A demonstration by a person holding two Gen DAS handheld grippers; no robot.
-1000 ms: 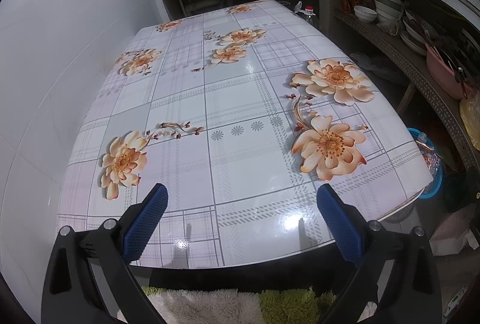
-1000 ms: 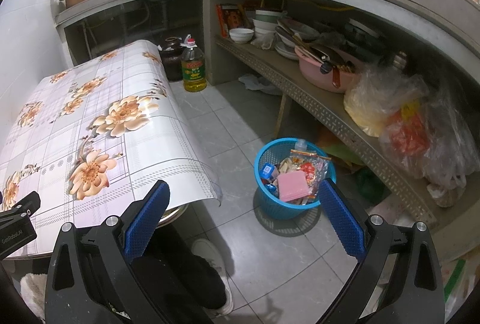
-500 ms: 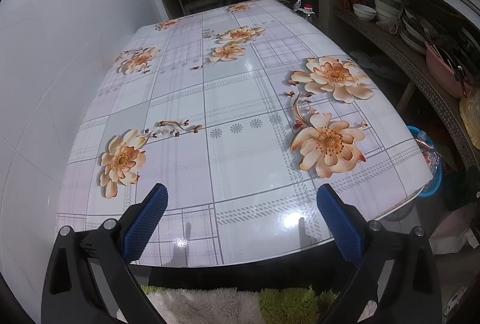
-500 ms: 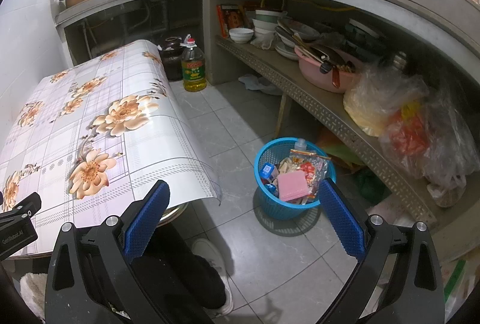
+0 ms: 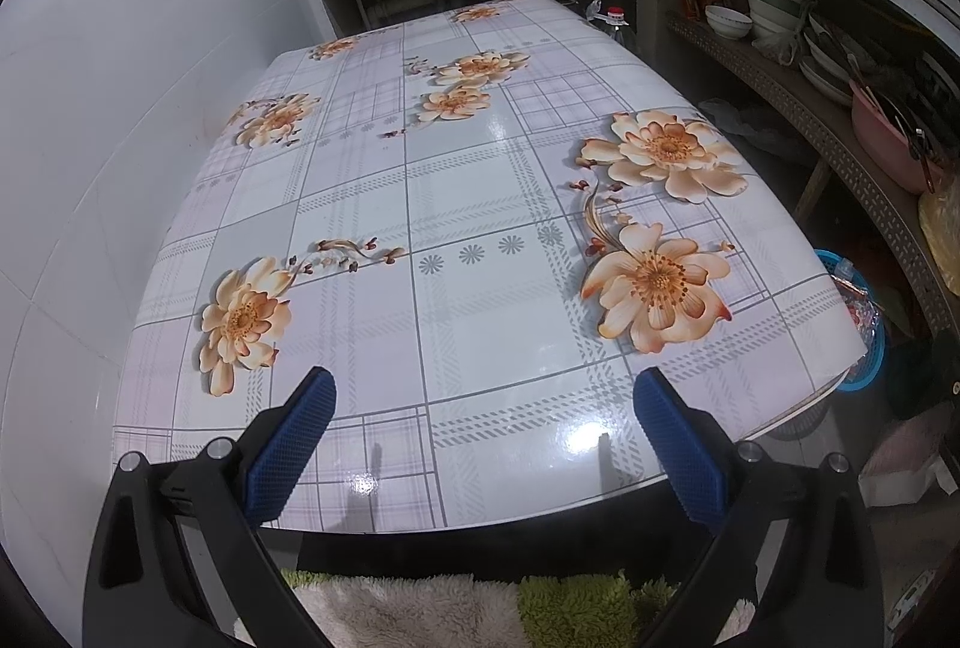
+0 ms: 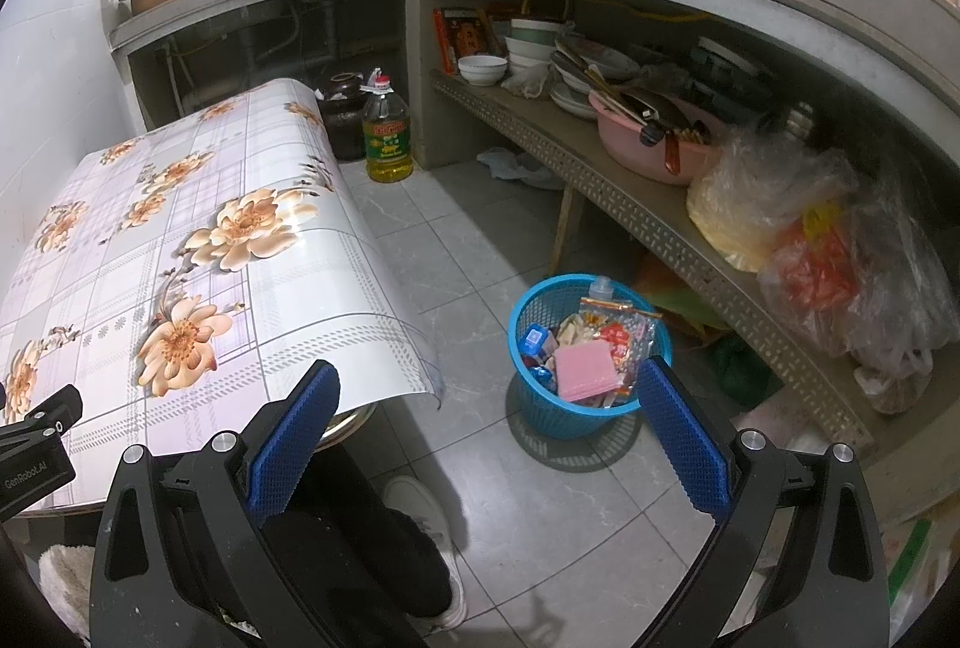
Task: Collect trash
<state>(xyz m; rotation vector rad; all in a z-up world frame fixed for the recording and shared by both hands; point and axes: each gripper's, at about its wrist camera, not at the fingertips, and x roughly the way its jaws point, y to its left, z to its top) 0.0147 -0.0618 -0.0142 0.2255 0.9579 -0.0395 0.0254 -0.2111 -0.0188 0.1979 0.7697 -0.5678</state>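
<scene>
Beside table (image 6: pixel 360 288) edge: basket (image 6: pixel 540 408) (full), jaws spread.

Bright overhead light glares on the glossy tablecloth (image 5: pixel 480 240); fisheye edges warp.

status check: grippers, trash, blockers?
Left gripper open, empty, over floral table. Right gripper open, empty. Trash sits in blue basket on floor. Nothing blocking.
</scene>
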